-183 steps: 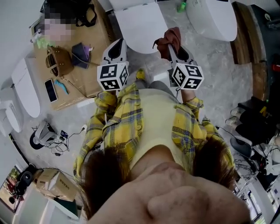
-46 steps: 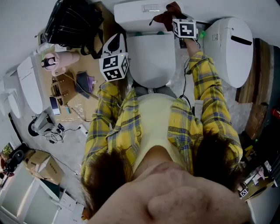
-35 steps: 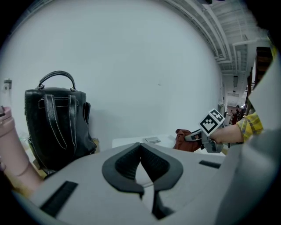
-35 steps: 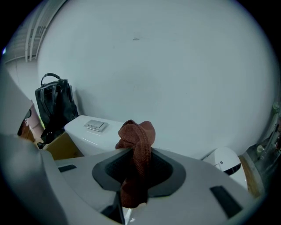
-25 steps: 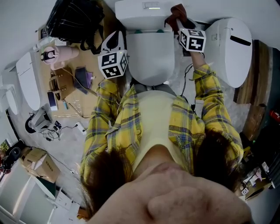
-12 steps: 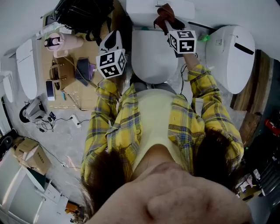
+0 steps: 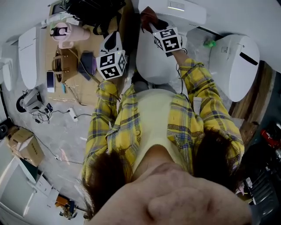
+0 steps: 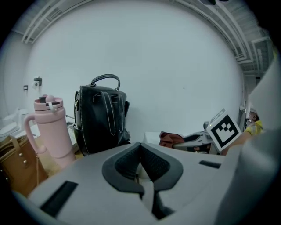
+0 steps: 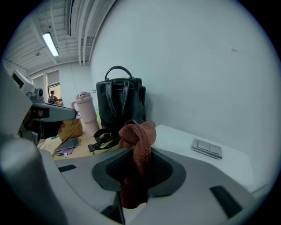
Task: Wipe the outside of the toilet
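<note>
The white toilet stands ahead of me, its tank at the top of the head view and its closed lid below it. My right gripper is shut on a rust-brown cloth and holds it at the tank's left end. In the right gripper view the cloth bunches up between the jaws above the tank top, with the flush button to the right. My left gripper hangs left of the lid, shut and empty.
On cardboard to the left sit a black backpack, a pink tumbler, a brown handbag and a phone. A second white toilet stands close on the right. A loose toilet seat lies far left.
Over the last second the right gripper carried the cloth leftward along the tank top, from its right end to its left end. The left gripper stayed beside the lid.
</note>
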